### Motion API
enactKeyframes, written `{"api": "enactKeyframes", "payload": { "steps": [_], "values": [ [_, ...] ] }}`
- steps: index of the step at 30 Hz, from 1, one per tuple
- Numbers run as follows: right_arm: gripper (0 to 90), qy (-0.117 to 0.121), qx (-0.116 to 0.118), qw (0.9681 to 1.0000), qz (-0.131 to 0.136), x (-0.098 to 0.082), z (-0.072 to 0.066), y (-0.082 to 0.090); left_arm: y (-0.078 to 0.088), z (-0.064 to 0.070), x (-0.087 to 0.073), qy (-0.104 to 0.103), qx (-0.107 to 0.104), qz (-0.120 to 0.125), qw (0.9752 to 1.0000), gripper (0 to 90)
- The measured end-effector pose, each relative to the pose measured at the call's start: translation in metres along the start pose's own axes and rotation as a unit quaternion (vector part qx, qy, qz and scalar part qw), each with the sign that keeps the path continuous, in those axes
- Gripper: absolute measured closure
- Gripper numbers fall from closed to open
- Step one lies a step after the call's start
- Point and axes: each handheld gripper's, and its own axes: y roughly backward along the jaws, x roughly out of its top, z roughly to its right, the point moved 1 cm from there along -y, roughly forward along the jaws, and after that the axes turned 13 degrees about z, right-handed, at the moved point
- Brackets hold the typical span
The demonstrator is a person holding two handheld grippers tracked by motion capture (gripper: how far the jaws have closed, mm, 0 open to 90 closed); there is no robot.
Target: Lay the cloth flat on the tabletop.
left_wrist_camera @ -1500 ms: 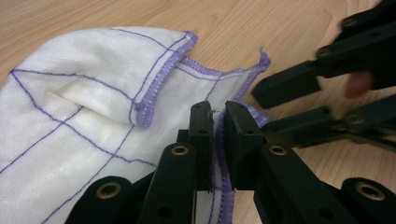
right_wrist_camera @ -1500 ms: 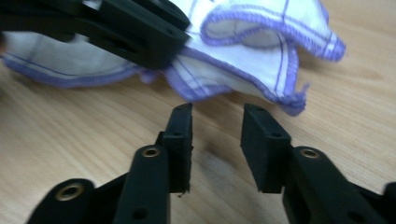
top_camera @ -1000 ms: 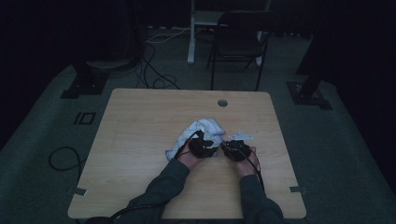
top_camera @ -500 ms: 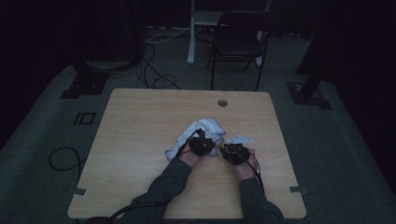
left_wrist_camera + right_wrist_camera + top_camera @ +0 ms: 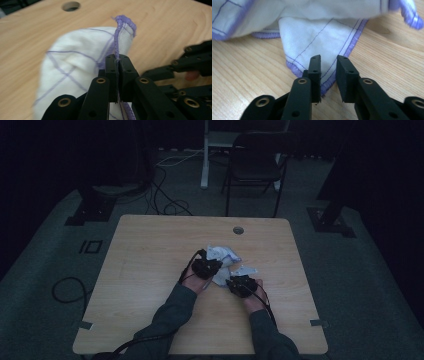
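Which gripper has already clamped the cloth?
The left gripper: its jaws are shut on the cloth's purple hem. The right gripper has a gap, closing over a corner.

The high view is looking very dim and murky: the room beyond the desk [image 5: 150,270] is sinking into near black, and the floor is reading as a grainy grey-green. The two tool views are showing far brighter, with even, soft light on the wood and hardly any shadow. In them the cloth [image 5: 75,67] is blurring toward its far edges, and the nearest black parts are sitting slightly out of focus.
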Motion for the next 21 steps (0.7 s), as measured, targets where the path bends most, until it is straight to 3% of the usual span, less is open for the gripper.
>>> {"api": "enactKeyframes", "payload": {
  "steps": [11, 21],
  "values": [
    [84.7, 0.016, 0.0, 0.9999, -0.007, -0.001, 0.0, 0.003, 0.03, -0.043, 0.0, 0.028, 0.052, 0.018, 0.9981, 87.9],
    [85.8, 0.016, -0.008, 0.9997, -0.014, -0.003, 0.005, 0.009, 0.053, -0.077, -0.008, 0.047, 0.093, 0.021, 0.9943, 87.9]
  ]
}}
